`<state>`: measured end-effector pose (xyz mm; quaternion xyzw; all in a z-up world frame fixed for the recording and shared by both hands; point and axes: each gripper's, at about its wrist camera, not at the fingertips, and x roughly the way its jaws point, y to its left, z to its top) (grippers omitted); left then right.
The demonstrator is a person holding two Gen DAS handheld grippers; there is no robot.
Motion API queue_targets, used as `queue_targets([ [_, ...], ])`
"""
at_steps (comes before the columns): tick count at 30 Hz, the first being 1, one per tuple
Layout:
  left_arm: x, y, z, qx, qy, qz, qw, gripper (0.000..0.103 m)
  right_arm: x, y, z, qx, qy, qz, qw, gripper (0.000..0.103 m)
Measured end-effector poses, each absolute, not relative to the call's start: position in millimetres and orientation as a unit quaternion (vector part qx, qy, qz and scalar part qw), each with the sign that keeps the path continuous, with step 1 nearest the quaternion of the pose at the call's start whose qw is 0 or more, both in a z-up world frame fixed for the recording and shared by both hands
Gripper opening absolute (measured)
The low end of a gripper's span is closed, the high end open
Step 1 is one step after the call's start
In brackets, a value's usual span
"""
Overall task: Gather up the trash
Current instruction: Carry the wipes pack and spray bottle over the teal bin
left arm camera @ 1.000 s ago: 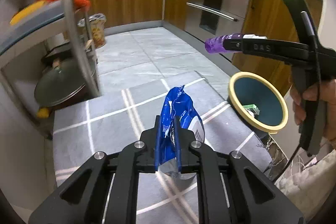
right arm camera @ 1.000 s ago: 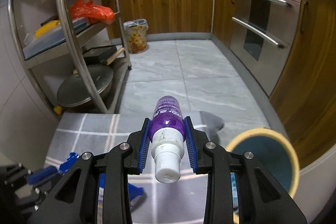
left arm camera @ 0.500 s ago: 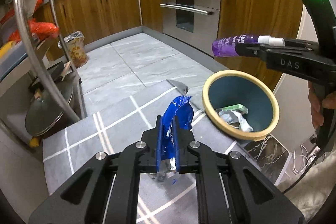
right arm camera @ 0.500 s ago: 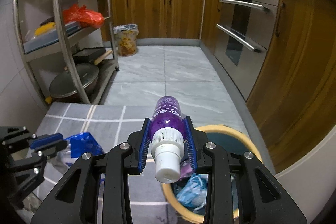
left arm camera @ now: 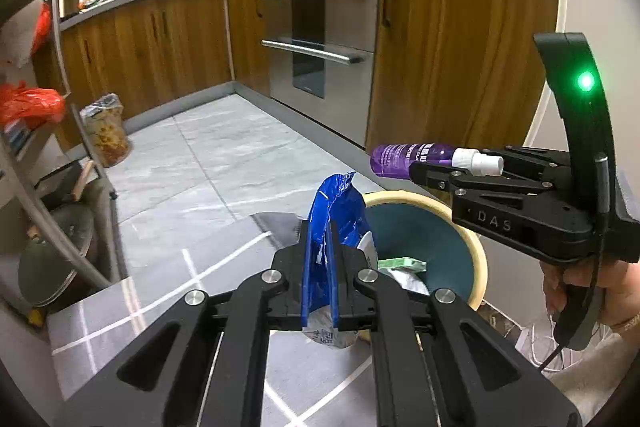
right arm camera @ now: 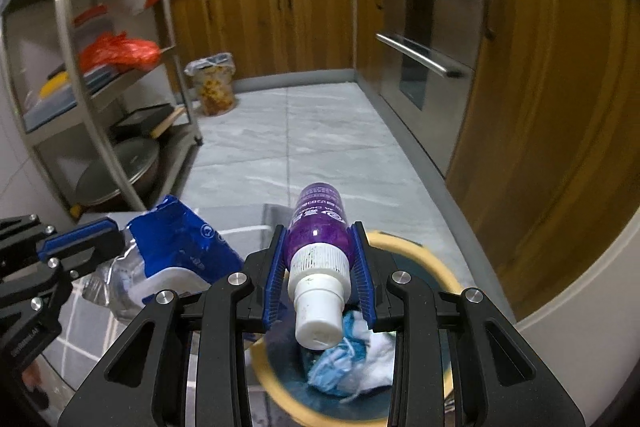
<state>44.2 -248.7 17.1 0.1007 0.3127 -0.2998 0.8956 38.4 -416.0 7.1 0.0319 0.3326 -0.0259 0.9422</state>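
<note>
My left gripper is shut on a crumpled blue and silver snack bag, held upright just left of the bin. The same bag shows at the left of the right wrist view, pinched by the left gripper. My right gripper is shut on a purple spray bottle with a white cap, hovering over the bin. From the left wrist view the bottle sticks out sideways from the right gripper. The teal bin with a cream rim holds paper and wrappers.
A grey rug with white lines lies under the bin. A metal shelf rack with pans and a red bag stands at left. Wooden cabinets and an oven line the right. A lined waste basket stands by the far cabinets.
Both grippers have swung right toward the bin, each keeping its load. The bottle now hangs over the bin's mouth and the bag is at its left rim.
</note>
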Motion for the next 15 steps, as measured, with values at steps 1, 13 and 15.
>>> queue_targets([
  [1, 46, -255, 14, 0.101, 0.316, -0.303, 0.894, 0.007, 39, -423, 5, 0.036, 0.335, -0.030, 0.941, 0.033],
  [13, 66, -318, -4, 0.092, 0.321, -0.343, 0.878, 0.001, 48, -465, -27, 0.067, 0.370, -0.060, 0.925, 0.033],
  [15, 68, -326, -3, 0.091, 0.317, -0.347, 0.878, 0.001, 49, -468, -29, 0.067, 0.371, -0.062, 0.924, 0.033],
])
